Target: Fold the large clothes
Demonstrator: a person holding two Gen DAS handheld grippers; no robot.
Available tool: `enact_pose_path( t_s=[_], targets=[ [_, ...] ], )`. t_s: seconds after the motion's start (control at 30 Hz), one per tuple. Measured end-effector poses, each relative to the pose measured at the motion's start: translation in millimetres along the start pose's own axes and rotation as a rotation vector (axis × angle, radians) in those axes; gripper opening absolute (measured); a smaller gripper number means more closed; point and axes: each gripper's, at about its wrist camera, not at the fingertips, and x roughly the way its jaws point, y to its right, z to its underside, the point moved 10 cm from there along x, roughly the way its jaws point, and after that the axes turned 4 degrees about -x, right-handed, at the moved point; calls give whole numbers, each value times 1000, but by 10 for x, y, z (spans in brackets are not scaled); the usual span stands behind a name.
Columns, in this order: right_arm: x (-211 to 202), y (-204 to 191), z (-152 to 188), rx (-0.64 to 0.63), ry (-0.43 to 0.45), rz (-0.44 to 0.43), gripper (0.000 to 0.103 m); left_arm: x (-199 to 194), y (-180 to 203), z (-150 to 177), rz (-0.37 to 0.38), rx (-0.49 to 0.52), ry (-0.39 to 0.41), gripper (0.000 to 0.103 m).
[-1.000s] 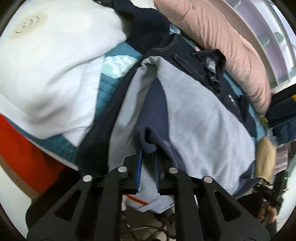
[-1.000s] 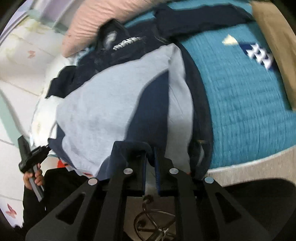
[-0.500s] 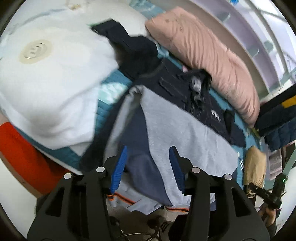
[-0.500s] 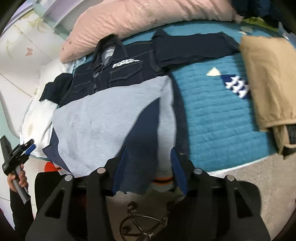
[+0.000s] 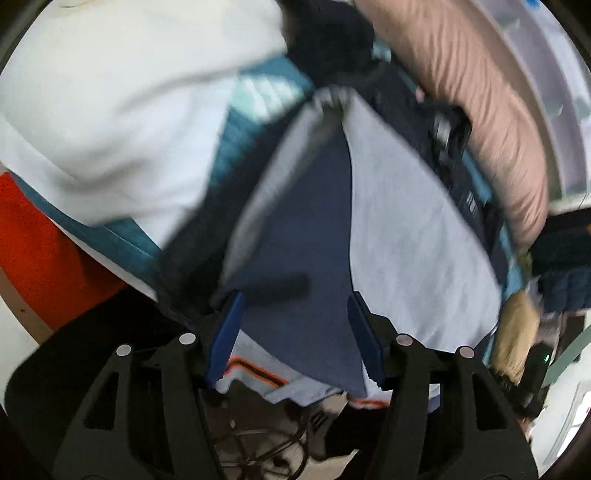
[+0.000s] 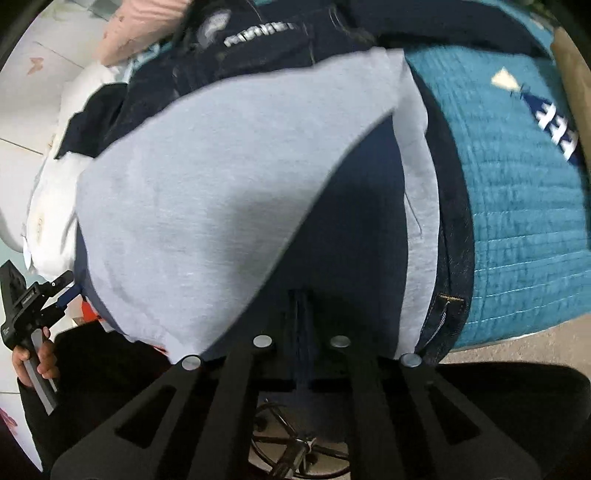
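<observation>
Grey-and-navy sweatshirt lay spread on the teal quilted bedspread, over a dark denim jacket whose collar and chest lettering showed beyond its far edge; its orange-striped hem hung off the near edge of the bed. I noted my left gripper above the navy side panel near the hem, blue pads well apart and the jaws opening; navy cloth lay between the pads, but neither pad pressed on it. In the right wrist view, my right gripper had its jaws together, pinched onto the navy fabric at the sweatshirt's near edge, with the cloth running straight into the closed gap; the fingertips themselves were hidden by the fabric. A white padded cushion sat to the left of the sweatshirt in the left wrist view, with something orange below it at the bed's side. A long pink pillow ran along the far side of the bed behind the jacket. A tan folded garment rested on the bedspread at the far right of the right wrist view, well apart from the sweatshirt. The left wrist view was motion-blurred, so fine detail there could not be read.
</observation>
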Motion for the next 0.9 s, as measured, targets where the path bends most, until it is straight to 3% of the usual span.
enact_pose_path(
  t_s=[0.1,0.3,0.43,0.53,0.57,0.63,0.67,0.83,0.9],
  targets=[
    [-154,-264,-94,-45,60,-24,6,-44,-122,-94,-13,-35,30,61],
    [-28,-1013,-284,-164,57,-107,6,178,-257,-20,-30,-78,-55,61],
    [103,-1179,-296,-190,28,-126,6,320,-376,42,-17,-131,-103,65],
    [147,-1235,-291,-186,20,-135,6,332,-366,40,-20,-116,-107,66],
    [164,-1238,-307,-183,21,-137,6,331,-361,45,-32,-108,-107,64],
    [180,-1290,-337,-166,29,-138,6,323,-282,54,-29,-89,-101,49],
    [178,-1284,-363,-159,37,-142,6,320,-202,72,10,-75,-113,35],
    [198,-1392,-523,-156,83,-163,6,378,-176,79,-25,-52,-121,35],
    [206,-1460,-606,-160,108,-169,6,338,-142,53,-15,-41,-104,26]
  ],
)
